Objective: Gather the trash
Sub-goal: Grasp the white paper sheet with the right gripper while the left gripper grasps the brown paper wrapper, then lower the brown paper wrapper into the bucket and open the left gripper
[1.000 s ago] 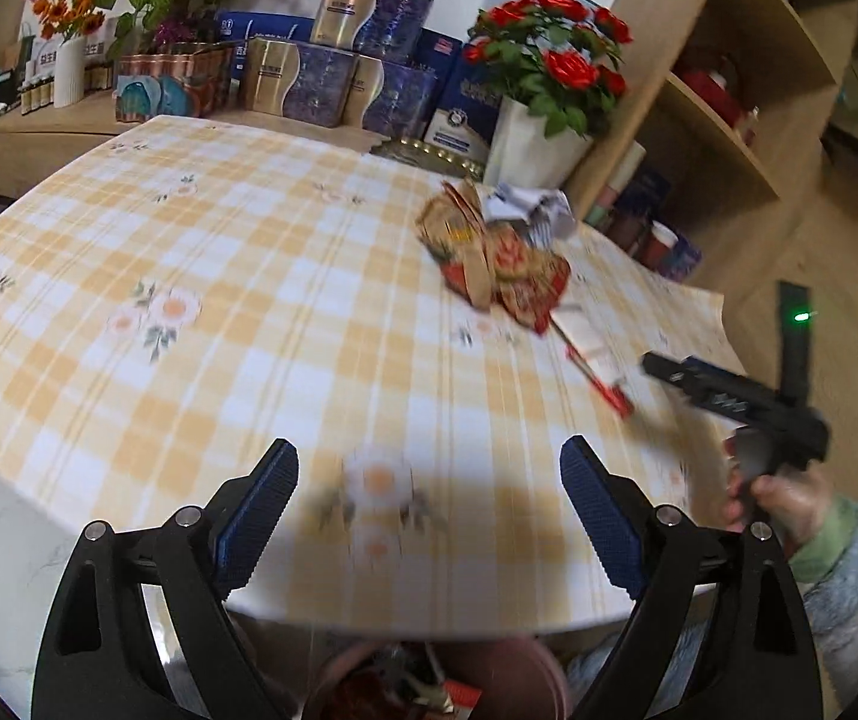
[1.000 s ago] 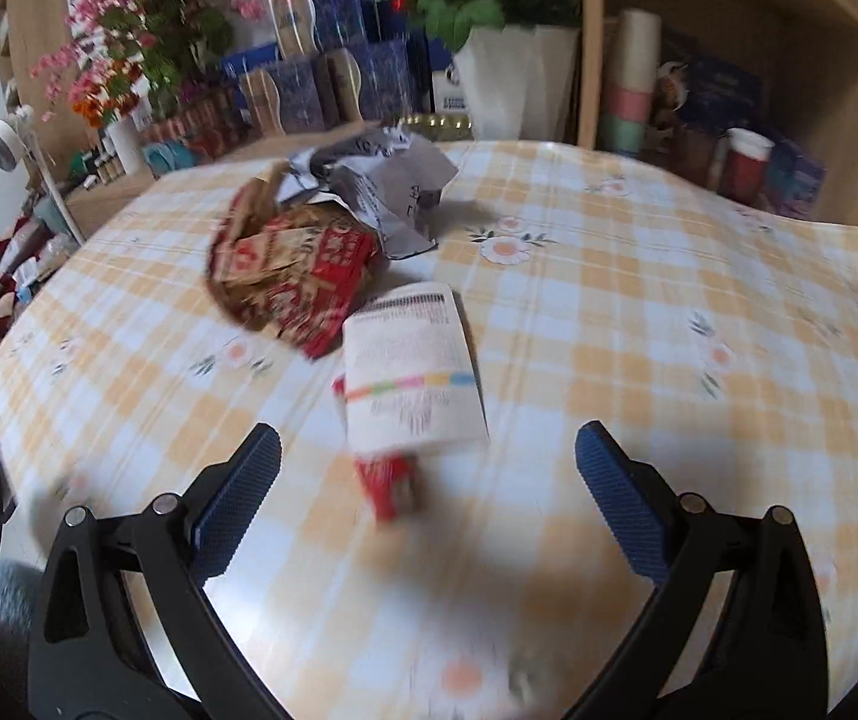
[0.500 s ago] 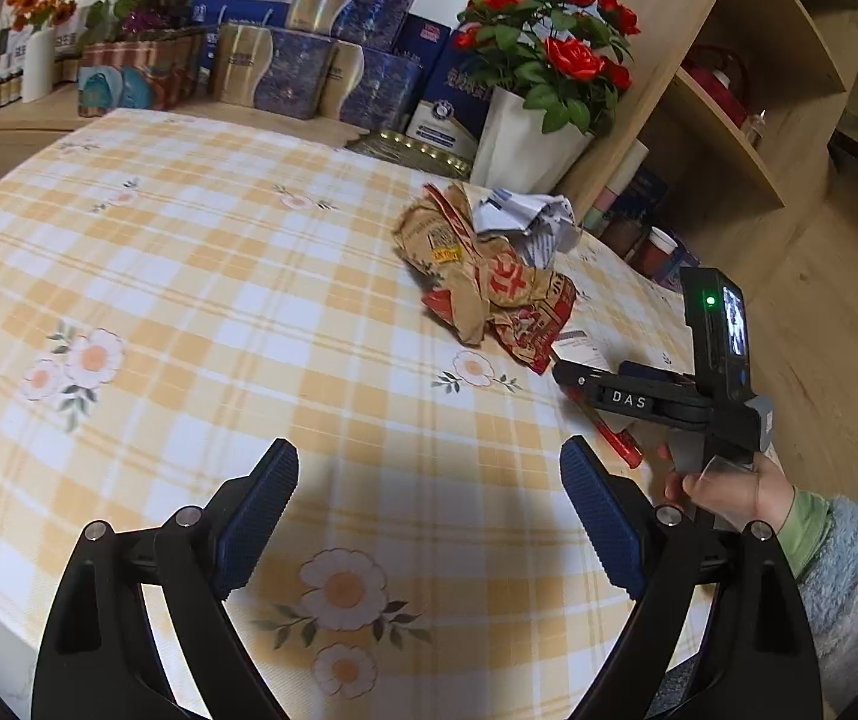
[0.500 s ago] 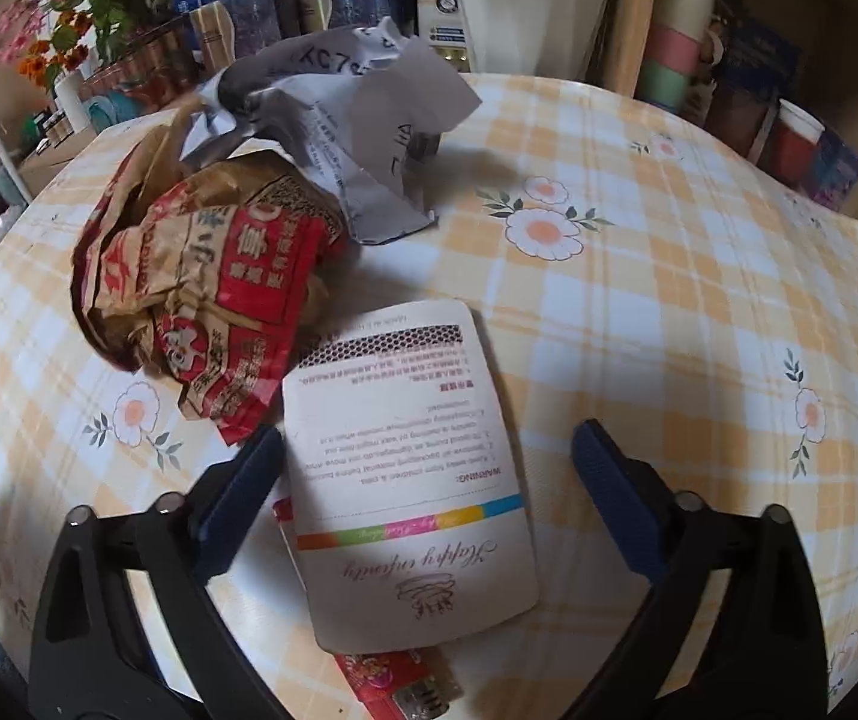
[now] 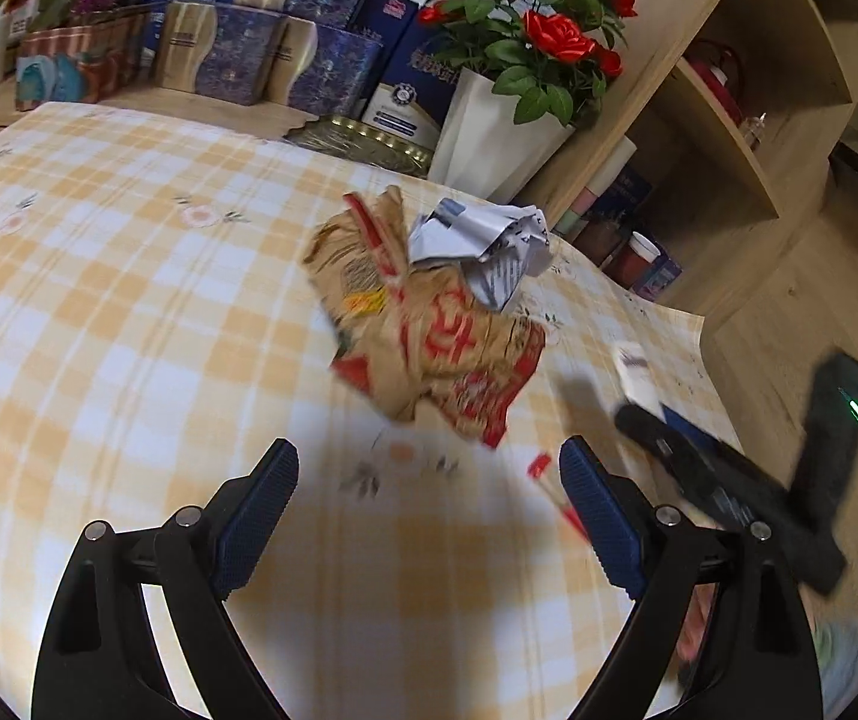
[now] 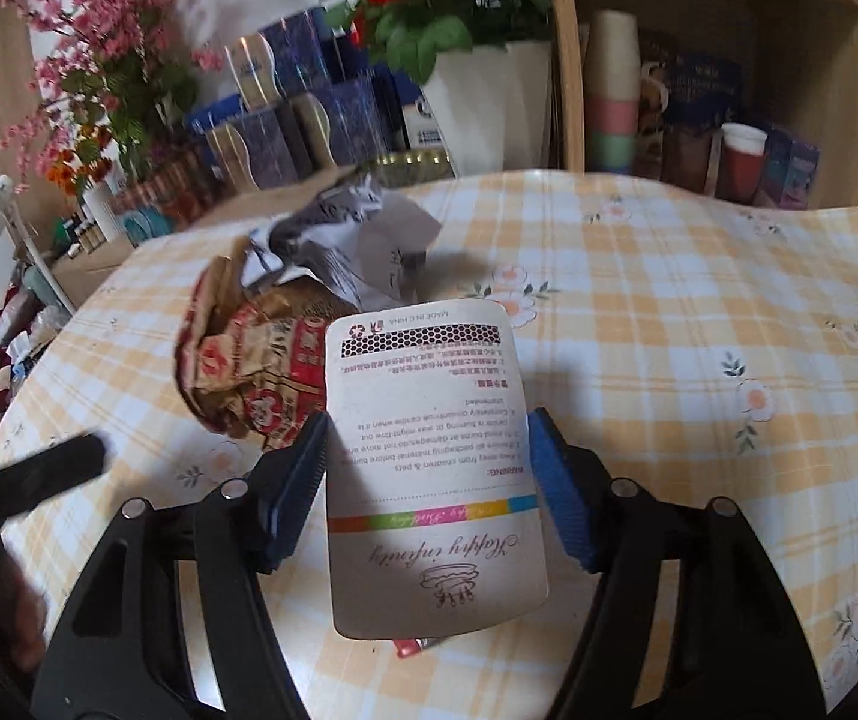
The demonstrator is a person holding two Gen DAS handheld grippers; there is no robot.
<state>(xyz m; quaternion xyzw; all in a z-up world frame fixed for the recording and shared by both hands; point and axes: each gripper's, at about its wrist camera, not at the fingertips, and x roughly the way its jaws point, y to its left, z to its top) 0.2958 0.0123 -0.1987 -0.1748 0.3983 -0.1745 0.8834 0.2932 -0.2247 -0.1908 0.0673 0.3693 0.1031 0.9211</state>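
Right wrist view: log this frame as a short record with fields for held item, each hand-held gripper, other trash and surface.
held item: white card, between the right fingers
right hand-held gripper: closing on the card, pads at its edges
left hand-held gripper: open, nothing between the jaws
other trash: crumpled red-brown wrapper; crumpled paper behind it; red item under the card
surface: checked tablecloth
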